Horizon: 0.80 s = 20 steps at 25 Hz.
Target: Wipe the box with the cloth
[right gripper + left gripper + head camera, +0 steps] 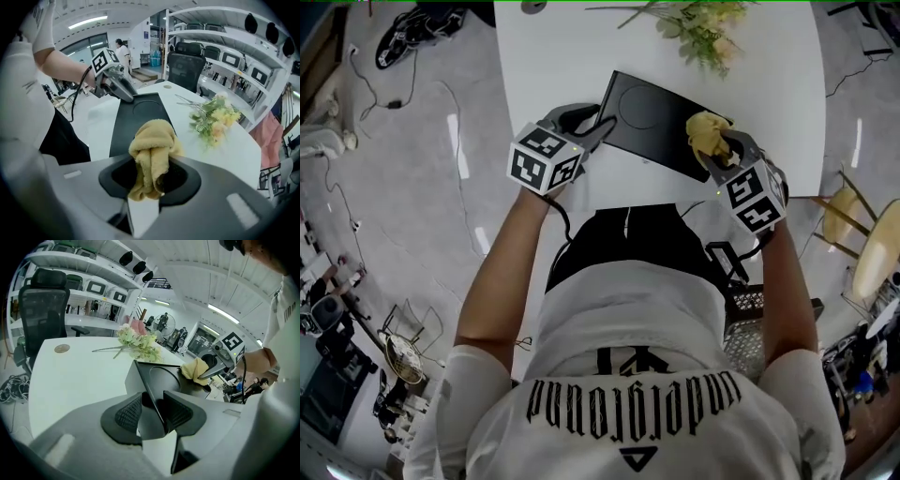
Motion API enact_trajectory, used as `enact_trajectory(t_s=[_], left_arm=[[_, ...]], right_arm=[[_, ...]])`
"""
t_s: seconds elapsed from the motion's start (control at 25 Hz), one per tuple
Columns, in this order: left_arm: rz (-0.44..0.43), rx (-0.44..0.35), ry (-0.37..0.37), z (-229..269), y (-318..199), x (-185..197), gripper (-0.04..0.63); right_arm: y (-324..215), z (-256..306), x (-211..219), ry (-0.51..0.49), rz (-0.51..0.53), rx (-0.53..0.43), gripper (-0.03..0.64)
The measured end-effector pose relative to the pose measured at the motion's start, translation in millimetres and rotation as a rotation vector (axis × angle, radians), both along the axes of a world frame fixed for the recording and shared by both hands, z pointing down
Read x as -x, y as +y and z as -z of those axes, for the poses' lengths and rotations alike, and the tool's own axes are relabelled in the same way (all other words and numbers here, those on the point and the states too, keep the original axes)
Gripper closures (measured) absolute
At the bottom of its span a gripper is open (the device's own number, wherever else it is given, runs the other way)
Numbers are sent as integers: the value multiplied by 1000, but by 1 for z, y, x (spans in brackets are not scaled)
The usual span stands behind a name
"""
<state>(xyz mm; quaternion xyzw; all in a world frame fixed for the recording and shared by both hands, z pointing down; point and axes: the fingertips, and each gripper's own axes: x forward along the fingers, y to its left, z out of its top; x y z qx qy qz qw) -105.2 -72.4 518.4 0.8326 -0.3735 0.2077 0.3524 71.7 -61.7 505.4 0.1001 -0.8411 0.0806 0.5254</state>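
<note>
A flat black box [652, 117] with a round mark on its lid lies on the white table [553, 66]. My left gripper [598, 129] is shut on the box's near left corner [152, 399], the edge pinched between its ribbed pads. My right gripper [720, 148] is shut on a bunched yellow cloth [706, 134] [151, 161], which rests on the right end of the box [138, 119]. In the left gripper view the cloth [194, 370] and right gripper [220, 363] sit at the box's far end.
A bunch of pale artificial flowers [698, 28] [213, 117] lies on the table beyond the box. A small round disc [62, 348] sits near the table's far edge. An office chair [40, 310] and shelves stand behind. Cables lie on the floor [394, 103].
</note>
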Motion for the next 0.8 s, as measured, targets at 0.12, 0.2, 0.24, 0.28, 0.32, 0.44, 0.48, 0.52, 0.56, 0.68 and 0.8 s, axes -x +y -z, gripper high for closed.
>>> enact_trajectory(t_s=[0.12, 0.2, 0.24, 0.28, 0.32, 0.44, 0.48, 0.52, 0.56, 0.68, 0.8], left_arm=[[-10, -3, 4, -3, -1, 2, 439], [-13, -4, 5, -2, 0, 0, 439], [-14, -4, 6, -1, 0, -1, 438], [-14, -4, 7, -1, 0, -1, 437], [-13, -4, 8, -1, -1, -1, 437], [-7, -7, 8, -3, -3, -1, 436], [-5, -10, 6, -2, -2, -3, 436], [-1, -14, 4, -1, -1, -4, 436], [3, -17, 2, -1, 0, -5, 436], [12, -21, -4, 1, 2, -5, 436], [10, -23, -7, 1, 2, -4, 436]], right_arm=[[-12, -7, 15, 7, -3, -40, 499], [-22, -7, 31, -19, -25, -60, 499], [-27, -6, 40, -35, -36, -67, 499], [-31, -6, 51, -46, -38, -76, 499], [-35, -6, 62, -51, -34, -88, 499], [-32, -4, 86, -84, -21, -97, 500], [-25, -3, 94, -105, -20, -85, 500], [-16, -2, 103, -119, -11, -79, 500], [-6, -2, 111, -125, 3, -78, 500], [19, -1, 131, -143, 13, -65, 500], [44, 2, 134, -158, -9, -46, 500]])
